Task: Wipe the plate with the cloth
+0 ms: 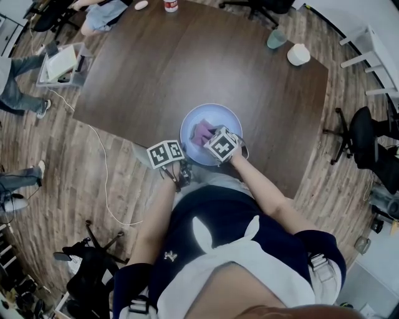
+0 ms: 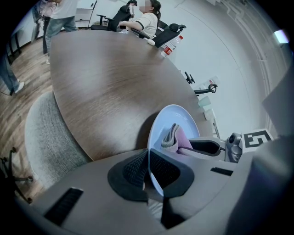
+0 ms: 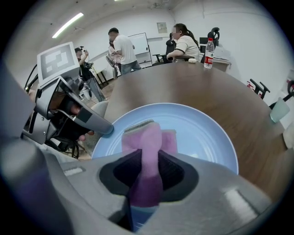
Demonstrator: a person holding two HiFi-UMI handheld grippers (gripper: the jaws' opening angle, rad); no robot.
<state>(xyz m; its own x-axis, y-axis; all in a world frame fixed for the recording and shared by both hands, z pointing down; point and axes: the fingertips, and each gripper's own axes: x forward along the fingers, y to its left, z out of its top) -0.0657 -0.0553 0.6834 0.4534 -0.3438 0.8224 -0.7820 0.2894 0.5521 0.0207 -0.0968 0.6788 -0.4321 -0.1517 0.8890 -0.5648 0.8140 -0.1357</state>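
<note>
A light blue plate (image 1: pixel 212 118) lies at the near edge of the dark wooden table (image 1: pixel 187 56). My left gripper (image 1: pixel 182 159) is shut on the plate's near-left rim; in the left gripper view its pads (image 2: pixel 136 167) clamp the thin rim of the plate (image 2: pixel 172 120). A folded pink-purple cloth (image 1: pixel 202 132) lies on the plate, and my right gripper (image 1: pixel 211 139) is shut on it. In the right gripper view the cloth (image 3: pixel 146 142) runs up between the jaws of the right gripper (image 3: pixel 144 172) and rests on the plate (image 3: pixel 197 133). The left gripper (image 3: pixel 69 114) shows at the plate's left edge.
At the table's far right stand a green cup (image 1: pixel 277 38) and a white bowl (image 1: pixel 298 54); a bottle (image 1: pixel 170 5) stands at the far edge. A grey chair (image 2: pixel 46 137) sits by the near edge. People sit and stand at the far end. Office chairs ring the table.
</note>
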